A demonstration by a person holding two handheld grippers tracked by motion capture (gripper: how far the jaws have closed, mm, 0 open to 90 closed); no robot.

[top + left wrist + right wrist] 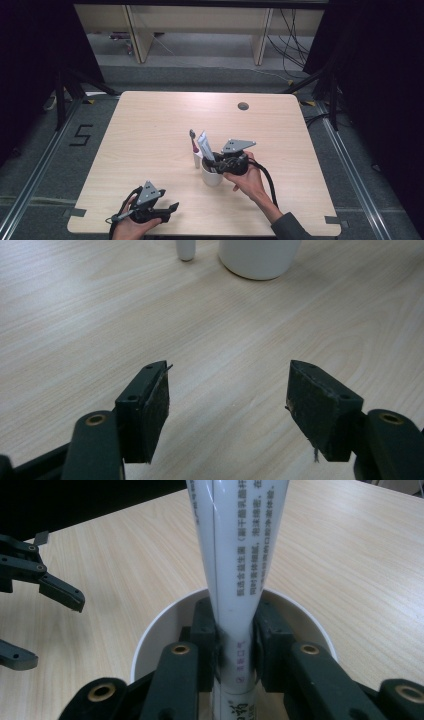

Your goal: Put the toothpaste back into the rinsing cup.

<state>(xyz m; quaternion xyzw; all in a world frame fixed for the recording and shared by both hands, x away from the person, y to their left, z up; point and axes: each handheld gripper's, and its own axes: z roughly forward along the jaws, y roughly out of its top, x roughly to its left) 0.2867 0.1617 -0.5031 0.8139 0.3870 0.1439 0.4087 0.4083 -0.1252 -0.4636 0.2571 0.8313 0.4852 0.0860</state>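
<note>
A white cup stands on the wooden table, right of centre toward the front. My right gripper reaches into the cup from above. Its pads press on both sides of a white toothpaste tube, which stands upright with its lower end inside the cup's rim. The tube sticks up out of the cup. My left gripper rests near the table's front left edge, jaws wide apart with nothing between them. It also appears at the left edge of the right gripper view.
A toothbrush stands in a small white holder just left of the cup. The holder's base and the cup's base lie ahead of my left gripper. A cable hole sits at the table's back right.
</note>
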